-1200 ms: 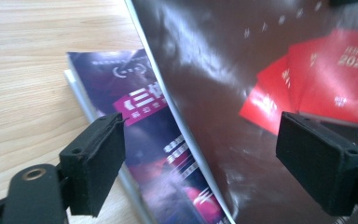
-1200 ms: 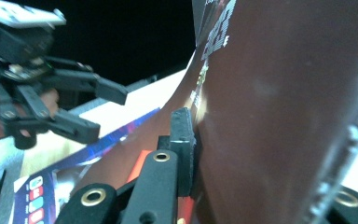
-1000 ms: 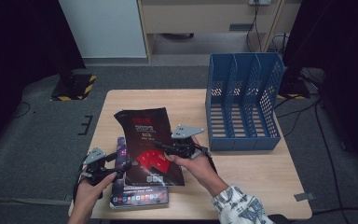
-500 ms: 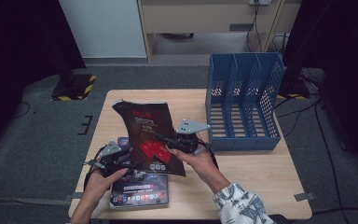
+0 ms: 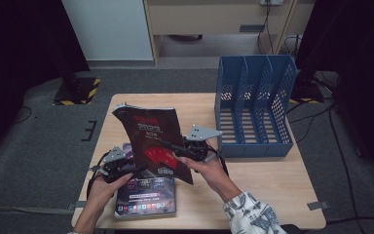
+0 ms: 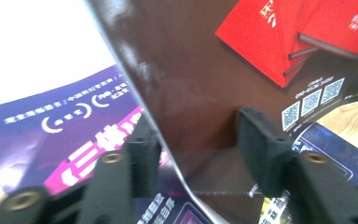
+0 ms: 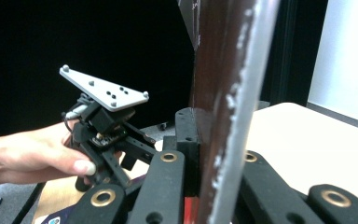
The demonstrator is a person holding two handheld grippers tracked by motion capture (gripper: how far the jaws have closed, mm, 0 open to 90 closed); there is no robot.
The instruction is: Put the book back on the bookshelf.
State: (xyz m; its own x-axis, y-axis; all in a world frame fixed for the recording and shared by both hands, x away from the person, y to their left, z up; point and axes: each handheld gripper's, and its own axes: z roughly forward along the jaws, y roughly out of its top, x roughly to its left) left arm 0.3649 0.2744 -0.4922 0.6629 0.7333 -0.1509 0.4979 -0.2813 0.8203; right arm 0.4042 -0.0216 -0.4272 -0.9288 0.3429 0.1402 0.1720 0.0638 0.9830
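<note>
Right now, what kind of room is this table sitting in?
Probably an office or lab corner set up for recording: a small wooden table holding a blue file rack and magazines, grey carpet, dark curtains at the sides and a wooden cabinet behind.

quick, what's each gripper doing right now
Left gripper: open, its jaws have just been closing around the lower corner of the dark magazine, not yet pressing it.
Right gripper: shut on the dark magazine's edge, holding it up.

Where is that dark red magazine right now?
In the high view the dark red magazine stands tilted mid-table, clamped by the right gripper, above the purple magazine, left of the blue rack.
</note>
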